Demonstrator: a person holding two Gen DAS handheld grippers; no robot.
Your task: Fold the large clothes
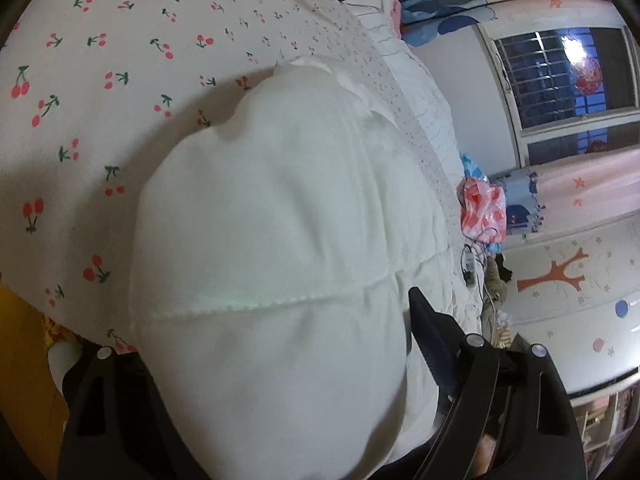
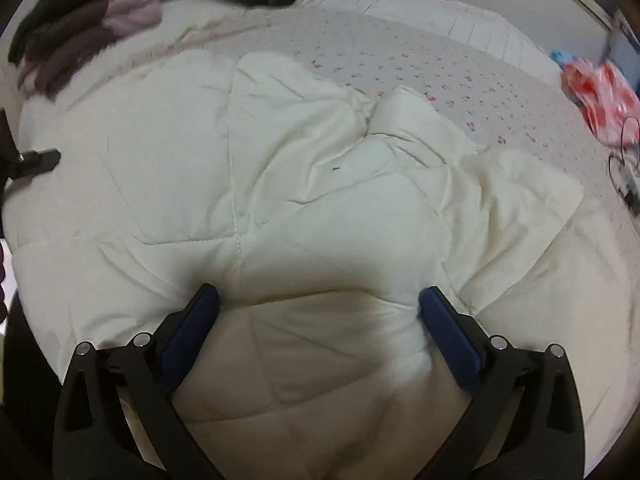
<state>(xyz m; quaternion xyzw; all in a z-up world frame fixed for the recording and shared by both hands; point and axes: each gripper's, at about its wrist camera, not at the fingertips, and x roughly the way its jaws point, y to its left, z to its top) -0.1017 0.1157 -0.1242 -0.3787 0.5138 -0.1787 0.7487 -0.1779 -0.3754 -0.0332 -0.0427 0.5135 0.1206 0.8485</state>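
A cream-white quilted padded garment (image 2: 304, 184) lies spread on the cherry-print bed sheet (image 1: 80, 92). Left gripper (image 1: 280, 320) jaws released wide, a fold bulging between them. Right gripper (image 2: 320, 304) jaws spread, straddling a padded ridge.

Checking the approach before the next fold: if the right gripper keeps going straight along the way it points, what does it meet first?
Most likely the white quilted garment. The right gripper is open, its fingers straddling a puffed fold, so padding lies directly ahead; depth is hard to judge.
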